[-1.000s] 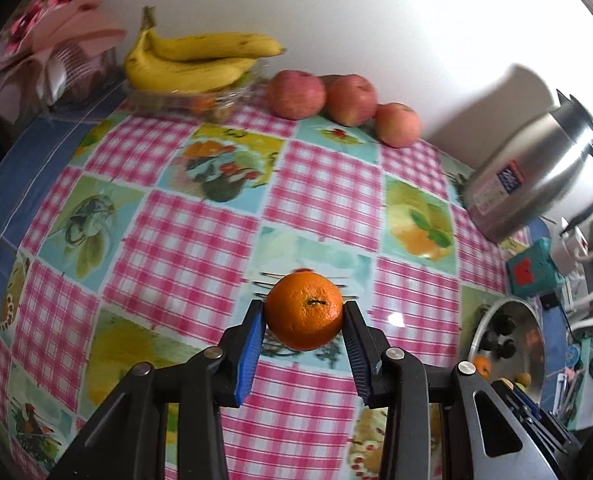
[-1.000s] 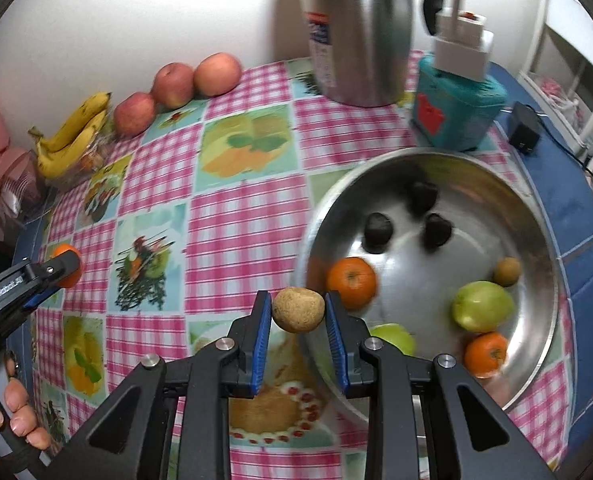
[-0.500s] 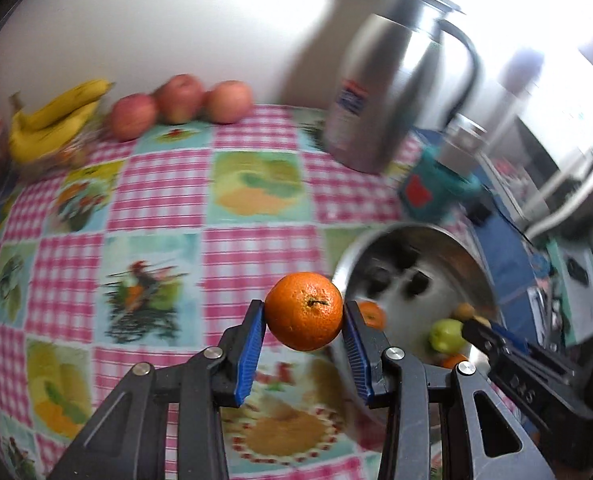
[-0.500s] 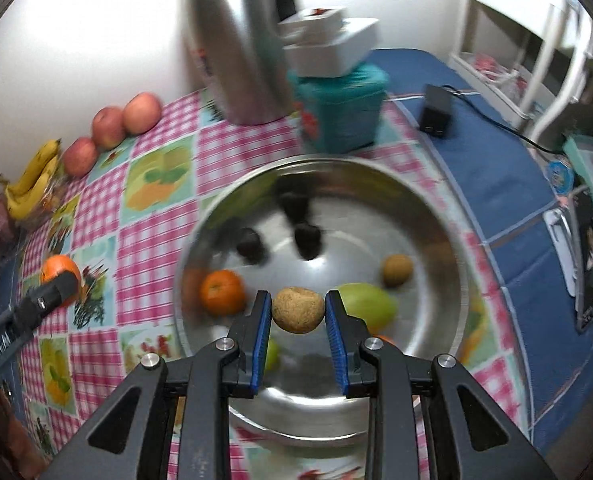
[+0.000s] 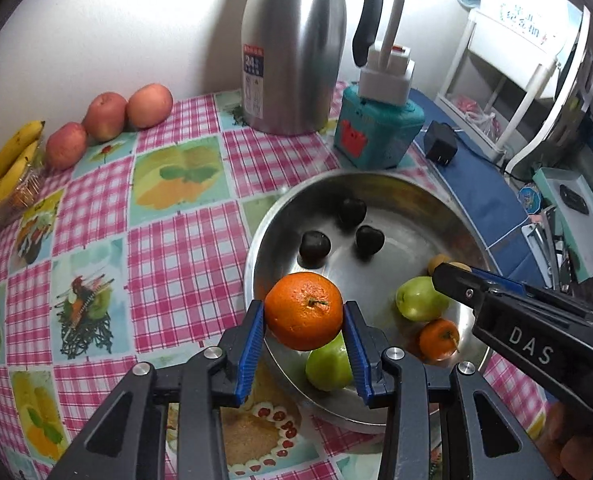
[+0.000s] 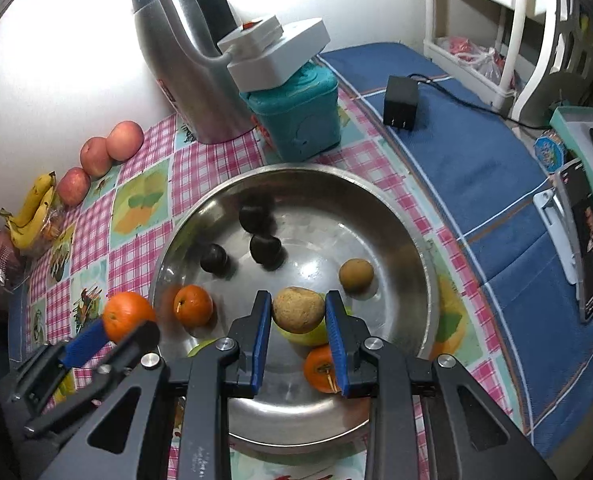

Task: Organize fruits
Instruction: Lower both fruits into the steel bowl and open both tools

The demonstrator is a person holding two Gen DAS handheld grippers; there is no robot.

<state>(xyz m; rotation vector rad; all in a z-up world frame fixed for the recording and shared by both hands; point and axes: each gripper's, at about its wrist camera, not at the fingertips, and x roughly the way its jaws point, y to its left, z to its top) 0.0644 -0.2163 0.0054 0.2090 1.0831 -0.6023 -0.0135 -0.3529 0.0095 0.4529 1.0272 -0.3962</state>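
My left gripper (image 5: 303, 322) is shut on an orange (image 5: 303, 311) and holds it above the near-left rim of a steel bowl (image 5: 408, 196). My right gripper (image 6: 299, 316) is shut on a brown kiwi (image 6: 298, 309) and holds it over the bowl's (image 6: 400, 216) middle. In the bowl lie three dark plums (image 6: 265, 249), two oranges (image 6: 192, 305), green apples (image 5: 418, 298) and another brown kiwi (image 6: 356, 275). The left gripper with its orange (image 6: 127, 316) shows at the left of the right wrist view.
Against the back wall stand a steel thermos jug (image 5: 292, 48), a teal box with a white plug (image 5: 376, 128), three red apples (image 5: 106, 116) and bananas (image 5: 8, 164). A black charger (image 6: 400, 109) lies on the blue cloth at right.
Both grippers have swung right over the bowl, each still holding its fruit. The left orange now hangs at the bowl's rim; the kiwi is over the bowl's middle.
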